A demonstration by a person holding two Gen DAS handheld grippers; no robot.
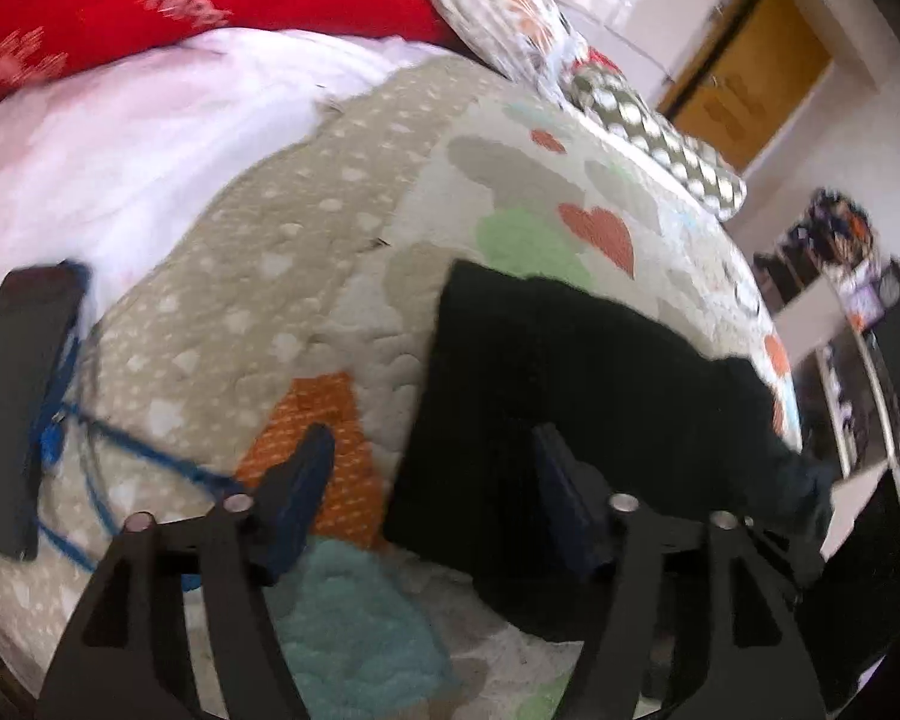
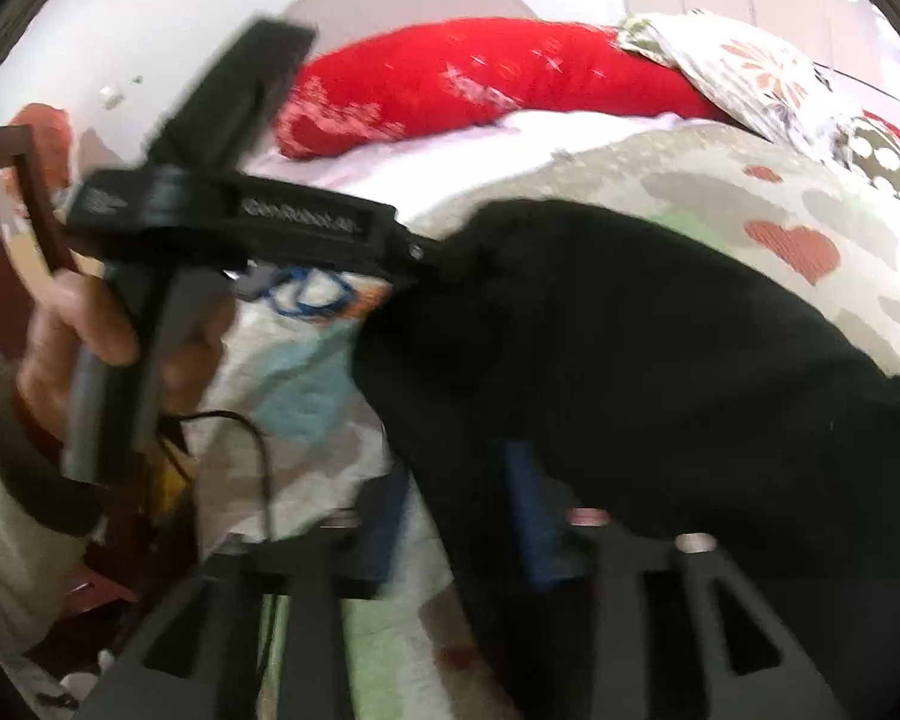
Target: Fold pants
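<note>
We see black pants (image 1: 582, 384) lying right of our spread, empty left tongs (image 1: 432, 492), long axis running lower-right; right tongs (image 2: 456, 516) nearer, spread around the edge.

One black pants (image 1: 576, 384), one quilt (image 1: 306, 276), one red pillow (image 1: 168, 6), two patterned pillows, two grippers, one blue cable (image 1: 126, 444)

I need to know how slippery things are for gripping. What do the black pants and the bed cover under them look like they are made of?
The pants look like a soft, matte black knit or fleece: no sheen and rounded, limp folds, though blur hides the weave. The bed cover looks like quilted cotton, matte, with stitched puffy heart outlines and printed patches.
</note>
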